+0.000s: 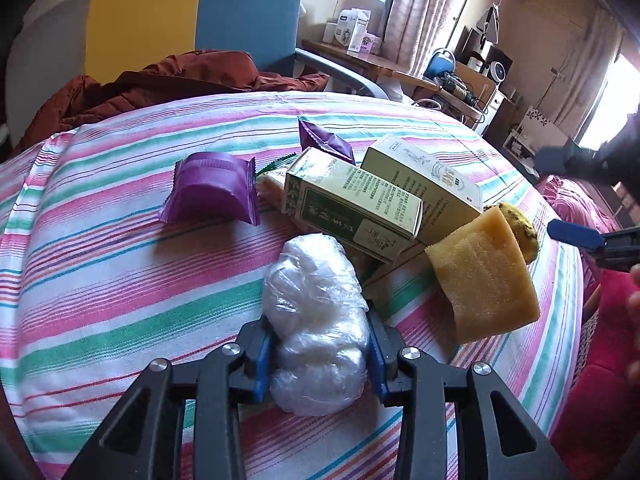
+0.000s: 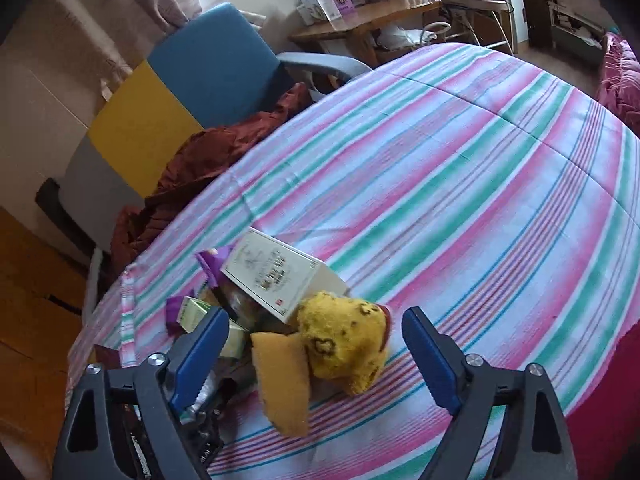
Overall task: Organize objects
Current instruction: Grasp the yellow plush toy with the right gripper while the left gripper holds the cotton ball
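A: Left gripper point(image 1: 318, 354) is clamped on the crumpled clear plastic bag point(image 1: 316, 320), blue pads pressing both sides, low over the striped bedsheet point(image 1: 120, 280).

B: And the right gripper point(image 2: 316, 354)?

A: Jaws spread wide, nothing held. The yellow spotted plush toy point(image 2: 344, 344) sits between them on the bed, untouched, beside the white box point(image 2: 276, 276).

B: The green box point(image 1: 352, 208) lies just beyond the bag.
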Tool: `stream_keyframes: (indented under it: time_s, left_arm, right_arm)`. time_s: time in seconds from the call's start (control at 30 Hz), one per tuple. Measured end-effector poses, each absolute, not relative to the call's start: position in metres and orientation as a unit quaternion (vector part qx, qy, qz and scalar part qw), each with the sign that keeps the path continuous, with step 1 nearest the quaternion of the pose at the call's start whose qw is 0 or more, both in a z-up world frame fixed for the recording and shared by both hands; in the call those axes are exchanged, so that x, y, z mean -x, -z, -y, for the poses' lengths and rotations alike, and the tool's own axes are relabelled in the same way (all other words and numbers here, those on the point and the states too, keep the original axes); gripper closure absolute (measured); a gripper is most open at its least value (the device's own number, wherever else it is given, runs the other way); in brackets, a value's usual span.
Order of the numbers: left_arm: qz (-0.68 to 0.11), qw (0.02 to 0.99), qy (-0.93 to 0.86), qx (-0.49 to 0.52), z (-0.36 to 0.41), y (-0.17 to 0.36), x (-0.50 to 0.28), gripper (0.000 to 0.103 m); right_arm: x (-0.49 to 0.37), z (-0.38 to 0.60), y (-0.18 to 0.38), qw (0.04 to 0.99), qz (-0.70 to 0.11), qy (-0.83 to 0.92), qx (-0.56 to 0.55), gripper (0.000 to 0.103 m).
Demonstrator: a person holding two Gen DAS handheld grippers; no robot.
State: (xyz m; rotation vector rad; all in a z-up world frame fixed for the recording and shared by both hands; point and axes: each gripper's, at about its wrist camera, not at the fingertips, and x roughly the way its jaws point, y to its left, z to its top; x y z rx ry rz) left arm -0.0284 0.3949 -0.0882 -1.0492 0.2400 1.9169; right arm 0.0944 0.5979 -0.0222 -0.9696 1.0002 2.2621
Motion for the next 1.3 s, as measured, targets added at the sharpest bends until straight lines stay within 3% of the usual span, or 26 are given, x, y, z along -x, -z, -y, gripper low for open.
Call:
stream_keyframes:
  time_s: [0.1, 0.2, 0.73, 1.3]
  left_arm:
    - [-0.093, 0.456, -0.776, 0.426, -0.394, 0.088, 0.029, 0.064]
    - [-0.086, 0.459, -0.774, 0.428, -0.392, 0.088, 0.030, 0.064]
    - [-0.069, 0.466, -0.769, 0.432, -0.387, 0.089, 0.032, 0.064]
    - [-0.052, 0.474, -0.762, 0.437, -0.383, 0.088, 0.032, 0.064]
  right_arm:
    - [-0.089, -0.600, 0.027, 0.238, -0.375, -0.816, 0.369, 0.004]
    - [-0.094, -0.604, 0.030, 0.265, -0.377, -0.804, 0.377, 0.022]
    - [-0.086, -0.607, 0.047, 0.281, -0.377, -0.774, 0.424, 0.055]
    - [-0.072, -0.604, 0.059, 0.281, -0.348, -0.760, 0.472, 0.053]
